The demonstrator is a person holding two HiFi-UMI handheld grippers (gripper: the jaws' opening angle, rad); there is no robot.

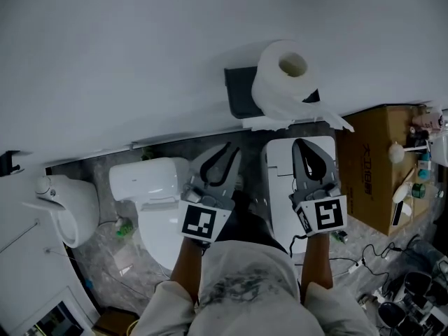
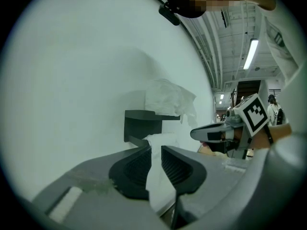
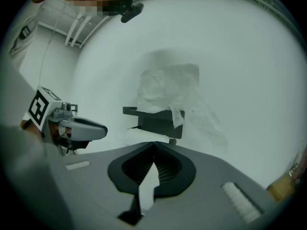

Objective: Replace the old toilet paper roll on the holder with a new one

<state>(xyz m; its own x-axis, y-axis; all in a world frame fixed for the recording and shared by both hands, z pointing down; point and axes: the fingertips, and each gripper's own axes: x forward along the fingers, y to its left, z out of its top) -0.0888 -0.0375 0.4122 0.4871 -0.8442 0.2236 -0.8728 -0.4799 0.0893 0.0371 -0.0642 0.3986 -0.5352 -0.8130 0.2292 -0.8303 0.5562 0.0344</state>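
Our left gripper (image 1: 228, 148), slightly parted and empty, and right gripper (image 1: 301, 143), clenched empty, sit below the roll (image 1: 283, 82) at twelve o'clock; snagging its loose tail (image 1: 327, 116) could unravel it.

Ahead of my left tongs (image 1: 225, 149) and my right tongs (image 1: 301, 144), a plain white wall (image 1: 140, 47) fills the view. Beneath the left tongs a white toilet (image 1: 150, 187) sits on a grey mottled floor (image 1: 98, 247). Further out on that side, a second white fixture (image 1: 66, 205) stands at the wall. Beneath the right tongs is a white flat-topped unit (image 1: 280, 170). Just right of it stands a brown cardboard box (image 1: 367, 166), with small bottles (image 1: 423, 166) past it and dark cables (image 1: 392, 271) on the floor nearer me. Beyond the right tongs, strip lights (image 2: 250, 54) glow on a ribbed ceiling (image 2: 230, 37).
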